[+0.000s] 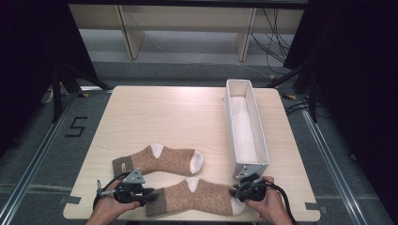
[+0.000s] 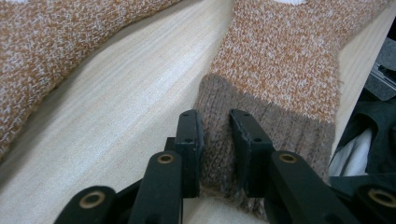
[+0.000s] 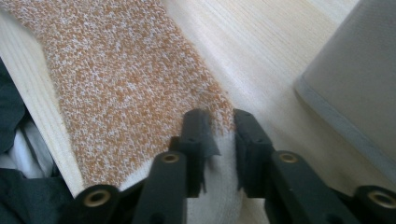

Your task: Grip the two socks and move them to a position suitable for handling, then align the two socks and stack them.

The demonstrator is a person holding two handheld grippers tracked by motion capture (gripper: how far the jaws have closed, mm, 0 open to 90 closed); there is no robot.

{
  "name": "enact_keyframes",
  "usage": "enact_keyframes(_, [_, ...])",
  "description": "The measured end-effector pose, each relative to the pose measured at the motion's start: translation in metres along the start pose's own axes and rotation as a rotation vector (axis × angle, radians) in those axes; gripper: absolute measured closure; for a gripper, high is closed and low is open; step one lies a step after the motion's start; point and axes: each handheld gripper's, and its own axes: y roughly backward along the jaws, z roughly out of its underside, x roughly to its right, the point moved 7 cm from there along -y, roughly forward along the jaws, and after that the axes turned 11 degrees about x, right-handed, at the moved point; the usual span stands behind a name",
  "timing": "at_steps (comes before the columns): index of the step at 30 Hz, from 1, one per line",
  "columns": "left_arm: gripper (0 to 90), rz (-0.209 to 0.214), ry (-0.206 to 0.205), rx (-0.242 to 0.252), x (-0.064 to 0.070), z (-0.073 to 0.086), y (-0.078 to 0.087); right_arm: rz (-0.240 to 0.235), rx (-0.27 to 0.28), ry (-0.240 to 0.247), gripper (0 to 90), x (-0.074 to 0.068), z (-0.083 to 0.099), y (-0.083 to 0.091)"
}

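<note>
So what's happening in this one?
A person is working on two brown knitted socks with white toes on a light wooden table. The left claw is shut on the grey-brown cuff of the nearer sock, and the right claw is shut on its white toe. The other sock lies flat just beyond. A long white bin stands at the right, unused.

You are working at a pale wooden table; two brown socks and a long white bin are lying on it.
</note>
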Motion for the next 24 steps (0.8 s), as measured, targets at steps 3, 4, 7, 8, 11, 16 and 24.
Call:
enact_keyframes(3, [74.0, -0.001, -0.003, 0.001, 0.0, 0.0, 0.0, -0.006, -0.016, 0.002, 80.7, -0.001, 0.0, 0.002])
enact_keyframes(4, [74.1, -0.002, -0.004, 0.002, 0.0, 0.0, 0.0, -0.002, -0.012, 0.001, 80.9, -0.001, 0.0, 0.001])
enact_keyframes(7, [74.1, -0.003, -0.006, 0.005, 0.0, 0.0, 0.0, 0.0, -0.027, -0.024, 81.3, -0.002, 0.001, 0.003])
enact_keyframes(8, [74.2, -0.003, -0.007, 0.006, 0.0, -0.001, 0.0, 0.001, -0.028, -0.029, 81.5, -0.003, 0.0, 0.003])
enact_keyframes(11, [74.6, 0.001, -0.022, -0.003, -0.002, -0.001, 0.003, -0.003, -0.024, -0.021, 81.6, -0.002, 0.0, 0.003])
enact_keyframes(16, [75.9, 0.002, -0.011, 0.022, -0.001, -0.004, 0.005, 0.003, -0.007, -0.014, 82.2, -0.002, -0.001, 0.004])
enact_keyframes(24, [76.6, 0.008, -0.02, 0.065, 0.006, -0.014, 0.019, -0.012, 0.062, 0.002, 82.7, -0.007, -0.014, 0.02])
